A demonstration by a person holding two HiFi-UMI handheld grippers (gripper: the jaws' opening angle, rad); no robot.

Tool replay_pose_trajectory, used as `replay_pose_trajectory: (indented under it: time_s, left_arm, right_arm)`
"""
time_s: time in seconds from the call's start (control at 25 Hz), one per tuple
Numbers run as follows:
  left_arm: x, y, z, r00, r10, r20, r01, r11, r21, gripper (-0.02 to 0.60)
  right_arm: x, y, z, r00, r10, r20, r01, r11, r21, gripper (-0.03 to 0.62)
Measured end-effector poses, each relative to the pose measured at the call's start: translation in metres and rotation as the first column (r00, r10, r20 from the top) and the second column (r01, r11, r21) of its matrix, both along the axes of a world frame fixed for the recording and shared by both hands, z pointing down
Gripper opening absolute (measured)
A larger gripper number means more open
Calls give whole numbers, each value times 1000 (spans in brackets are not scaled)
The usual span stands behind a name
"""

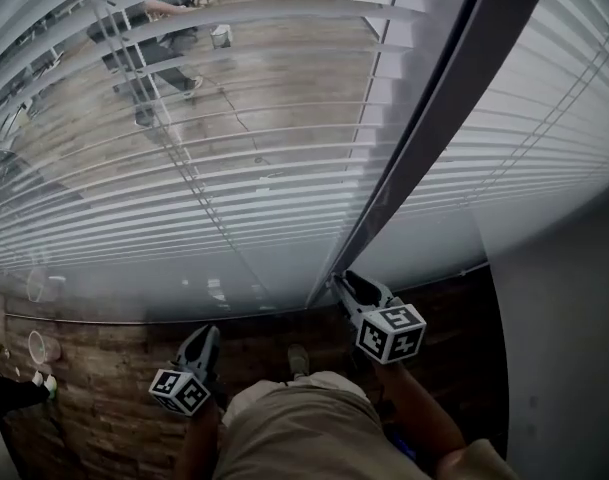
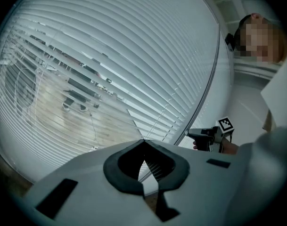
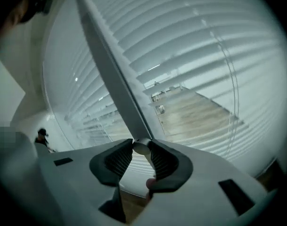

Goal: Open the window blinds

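Note:
White slatted blinds [image 1: 184, 198] cover the window, and their slats are tilted enough to show a wooden floor outside. A long dark tilt wand [image 1: 434, 128] hangs slantwise in front of them. My right gripper [image 1: 336, 280] is shut on the wand's lower end. In the right gripper view the wand [image 3: 110, 69] runs down into the gripper [image 3: 141, 147], its pale end knob pinched between the ribbed pads. My left gripper [image 1: 199, 343] is lower and to the left, away from the blinds. In the left gripper view its jaws [image 2: 143, 141] meet with nothing between them, and the right gripper [image 2: 190, 134] shows beyond, on the thin wand [image 2: 211, 84].
A brick wall [image 1: 84, 388] runs below the window sill. A grey wall [image 1: 564, 348] closes the right side. The person's trouser leg [image 1: 294, 428] fills the bottom middle. A second blind panel [image 1: 544, 138] hangs to the right of the wand.

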State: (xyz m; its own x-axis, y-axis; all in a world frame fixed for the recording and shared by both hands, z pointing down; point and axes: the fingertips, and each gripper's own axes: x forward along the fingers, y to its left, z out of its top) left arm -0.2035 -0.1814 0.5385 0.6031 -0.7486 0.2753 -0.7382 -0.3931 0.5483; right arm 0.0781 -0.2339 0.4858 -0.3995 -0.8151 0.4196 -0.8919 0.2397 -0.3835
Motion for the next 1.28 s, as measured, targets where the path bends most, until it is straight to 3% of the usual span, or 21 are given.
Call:
replay_pose_trajectory:
  time_s: [0.08, 0.16, 0.24, 0.4, 0.56, 0.64, 0.76, 0.84, 0.88, 0.96, 1.0, 1.04, 1.12, 1.28]
  left_arm:
    - [5, 0, -1, 1000, 3, 3, -3, 1000, -7, 14]
    - [5, -2, 3, 1000, 11, 11, -11, 1000, 5, 14]
    - [5, -3, 8, 1000, 24, 6, -24, 1000, 15, 14]
    - [6, -5, 8, 1000, 31, -6, -31, 999, 14, 14]
    - [6, -2, 4, 1000, 27, 2, -27, 1000, 6, 14]
    - [5, -1, 6, 1000, 24, -2, -24, 1000, 7, 14]
    - [2, -3, 9, 1000, 17, -2, -17, 1000, 1, 14]
    - [1, -2, 11, 1000, 15, 3, -15, 1000, -2, 14]
    - [0, -2, 12, 1000, 16, 4, -16, 1000, 0, 14]
    - [-2, 1, 12, 1000, 15, 4, -15, 1000, 0, 14]
    - [-2, 1, 10, 1000, 10, 3, -10, 1000, -4, 14]
    - [-1, 1, 8, 1000, 4, 2, -4, 1000, -10, 14]
    - [-3, 1, 9, 1000, -3, -1, 3, 1000, -14, 12]
    - [-6, 0, 18, 1000, -2, 0, 2, 1000, -16, 14]
  right_arm:
    - [-3, -1, -1, 967, -39, -253, 46, 999, 21, 129]
    - [-9, -3, 1, 888, -59, -455, 85, 996, 39, 127]
    - [-14, -3, 2, 803, -60, -594, 108, 993, 46, 127]
    - [-16, -3, 4, 683, -52, -729, 122, 991, 44, 126]
    - [-16, 0, 5, 539, -36, -842, 149, 987, 53, 126]
    - [-15, -1, 5, 497, -26, -867, 160, 985, 62, 126]
    - [-13, -5, 8, 528, -20, -849, 166, 983, 81, 127]
    - [-12, -4, 10, 601, -35, -798, 182, 979, 94, 129]
    - [-12, -3, 9, 671, -52, -739, 188, 977, 103, 129]
    - [-8, 1, 5, 845, -78, -529, 167, 978, 122, 166]
    - [-4, 3, 3, 913, -73, -400, 133, 983, 123, 190]
    - [1, 4, 3, 957, -56, -284, 92, 989, 115, 196]
    - [10, 3, 10, 992, -8, -122, 18, 997, 78, 196]
    - [12, -2, 28, 992, 50, 119, -50, 999, -4, 182]
